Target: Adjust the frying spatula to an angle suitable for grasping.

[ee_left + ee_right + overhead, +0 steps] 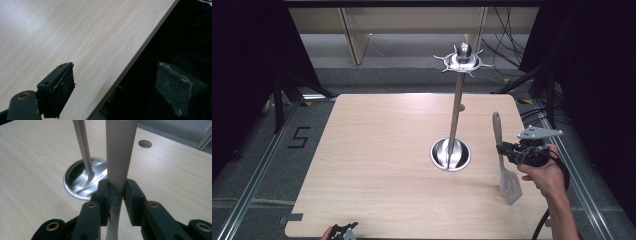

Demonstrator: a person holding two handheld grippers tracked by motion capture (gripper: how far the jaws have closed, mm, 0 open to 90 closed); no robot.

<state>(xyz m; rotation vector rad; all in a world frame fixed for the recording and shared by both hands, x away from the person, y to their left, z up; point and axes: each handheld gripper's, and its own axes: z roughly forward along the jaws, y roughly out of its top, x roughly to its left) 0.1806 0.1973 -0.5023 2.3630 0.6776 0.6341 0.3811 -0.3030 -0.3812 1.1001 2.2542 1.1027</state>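
My right gripper [501,148] is shut on a beige spatula [504,160] at the right side of the wooden table [377,150]. The spatula hangs upright above the table, handle up, slotted blade down. In the right gripper view the black jaws clamp the spatula's handle [119,152] from both sides at my right gripper [117,191]. A metal utensil stand [455,115] rises left of it: round steel base [450,154], tall pole, hooked crown [463,60]. My left gripper [344,232] sits at the table's near edge, and in its own view my left gripper [120,82] is open with nothing between the jaws.
A small round hole [145,143] is in the tabletop behind the stand. The table's near edge [140,52] drops into darkness. Cables [507,45] lie on the floor at the back right, and metal rails [257,170] run along the table's sides.
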